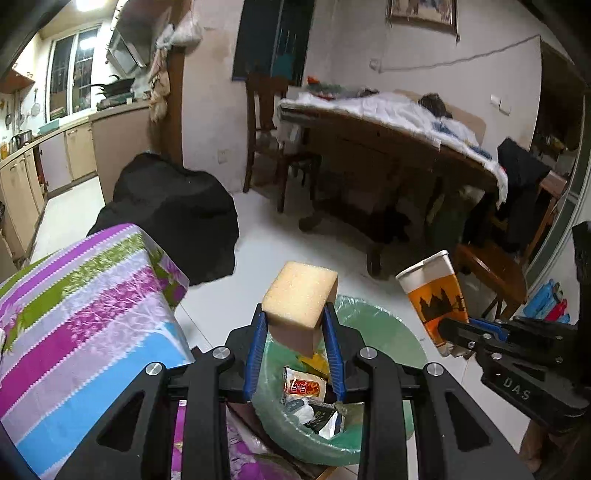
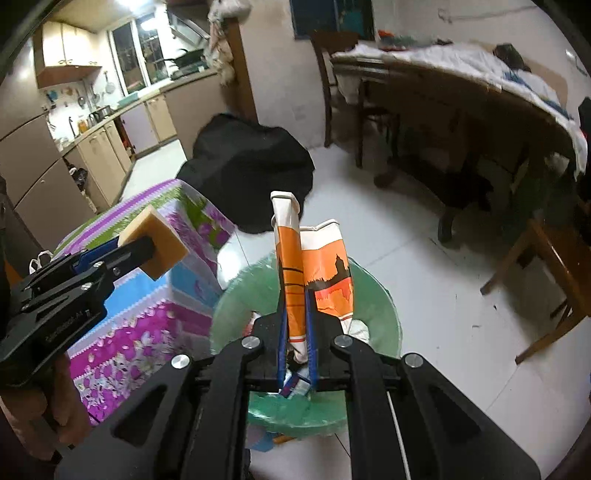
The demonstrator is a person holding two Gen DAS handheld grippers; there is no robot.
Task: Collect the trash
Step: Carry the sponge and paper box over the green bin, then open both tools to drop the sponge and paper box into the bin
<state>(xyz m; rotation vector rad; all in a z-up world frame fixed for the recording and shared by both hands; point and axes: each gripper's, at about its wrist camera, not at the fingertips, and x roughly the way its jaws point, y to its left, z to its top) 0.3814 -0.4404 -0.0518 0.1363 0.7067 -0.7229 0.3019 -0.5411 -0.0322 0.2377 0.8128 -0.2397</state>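
Sponge (image 1: 300, 295): pale yellow, held between blue pads (image 1: 255, 354) of the black left gripper (image 1: 295, 328). Paper cup (image 2: 314, 273): white with an orange band and a dark skyline silhouette; crushed in the black right gripper (image 2: 297, 332). Bin liner (image 1: 369, 325) was translucent green. Tablecloth (image 1: 92, 295) was striped magenta, lilac, green and sky blue, with floral print. Floor (image 2: 424, 258) was white tile.

You face a white tiled floor (image 1: 266, 236) under a bright ceiling light (image 1: 86, 3). A wooden table (image 1: 399, 147) draped in white cloth and a wooden chair (image 1: 266, 122) stand by the pale wall, with kitchen cabinets (image 1: 74, 147) and a dark window (image 1: 74, 74) on your left.
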